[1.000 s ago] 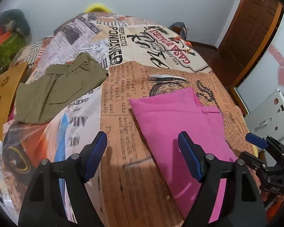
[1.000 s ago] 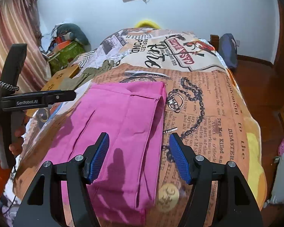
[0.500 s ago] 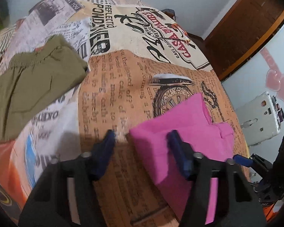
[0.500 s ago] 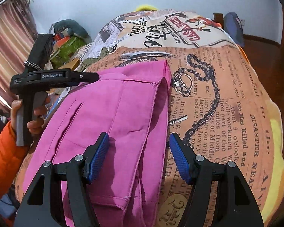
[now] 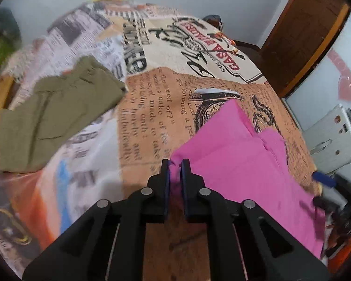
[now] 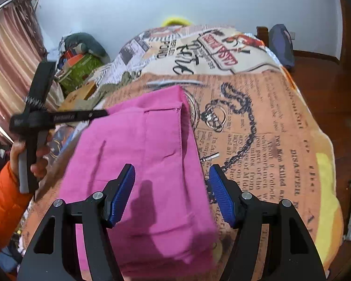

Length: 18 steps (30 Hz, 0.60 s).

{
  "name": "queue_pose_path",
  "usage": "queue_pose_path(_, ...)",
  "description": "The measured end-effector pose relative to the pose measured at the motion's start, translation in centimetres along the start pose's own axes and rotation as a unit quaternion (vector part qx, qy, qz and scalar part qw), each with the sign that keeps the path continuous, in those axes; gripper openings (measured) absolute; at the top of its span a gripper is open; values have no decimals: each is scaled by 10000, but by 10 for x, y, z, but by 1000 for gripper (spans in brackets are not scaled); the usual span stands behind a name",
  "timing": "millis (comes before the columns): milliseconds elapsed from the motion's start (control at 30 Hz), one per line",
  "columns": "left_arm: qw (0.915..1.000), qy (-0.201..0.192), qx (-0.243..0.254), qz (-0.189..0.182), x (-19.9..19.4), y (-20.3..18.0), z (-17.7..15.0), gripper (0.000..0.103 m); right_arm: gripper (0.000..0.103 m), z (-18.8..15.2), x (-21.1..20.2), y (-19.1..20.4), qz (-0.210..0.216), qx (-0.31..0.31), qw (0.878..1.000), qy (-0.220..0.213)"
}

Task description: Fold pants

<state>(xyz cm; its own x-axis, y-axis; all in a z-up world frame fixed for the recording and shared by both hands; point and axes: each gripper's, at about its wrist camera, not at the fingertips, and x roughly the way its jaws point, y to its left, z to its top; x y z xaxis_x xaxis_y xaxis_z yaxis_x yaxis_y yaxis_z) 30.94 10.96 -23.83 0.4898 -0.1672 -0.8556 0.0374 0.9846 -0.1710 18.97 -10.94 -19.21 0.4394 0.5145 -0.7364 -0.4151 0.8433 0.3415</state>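
The pink pants (image 5: 241, 164) lie folded on the newspaper-print bedspread (image 5: 152, 107). My left gripper (image 5: 174, 164) is shut on the pants' near left corner, and the cloth is pinched between the blue pads. In the right wrist view the pink pants (image 6: 147, 154) fill the middle. My right gripper (image 6: 172, 187) is open, its blue pads astride the pants' near right part, just above the cloth. The left gripper's body (image 6: 35, 119) shows at the pants' far left edge, held by a hand in an orange sleeve.
Folded olive-green pants (image 5: 56, 117) lie on the bed to the left. A pile of bags and clothes (image 6: 82, 56) sits beyond the bed's far left. A dark bag (image 6: 280, 44) stands at the far right. The wooden floor (image 6: 320, 75) lies right of the bed.
My left gripper has moved down onto the pants' left corner and shut on it. My right gripper has come closer over the pants, still open.
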Motion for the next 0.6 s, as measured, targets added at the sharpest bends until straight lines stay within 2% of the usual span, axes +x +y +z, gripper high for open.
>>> queue_pose_path(167,9995,-221,-5,227,-39,0,-29,2,62,0,-23,10,-138,-166,9996,-160)
queue_pose_path(267,9989,-355,-116,286,-60,5,-48,2,62,1,-29,16,-156,-272,9993,-202)
queue_pose_path(367,9990,-308,-197,261,-71,11,-64,2,62,2,-32,24,-218,-426,9986,-223)
queue_pose_path(433,9994,-143,-247,188,-71,14,-68,2,62,1,-33,29,-248,-489,9982,-249)
queue_pose_path(467,9994,-90,-295,158,-70,16,-68,4,62,0,-34,29,-249,-491,9981,-260)
queue_pose_path(500,9994,-48,-326,127,-68,18,-66,10,62,-1,-33,31,-238,-488,9981,-275)
queue_pose_path(567,9994,-77,-334,91,-63,16,-62,24,62,-3,-32,33,-240,-481,9982,-283)
queue_pose_path(600,9993,-94,-342,109,-60,16,-58,35,62,-4,-30,33,-274,-481,9981,-275)
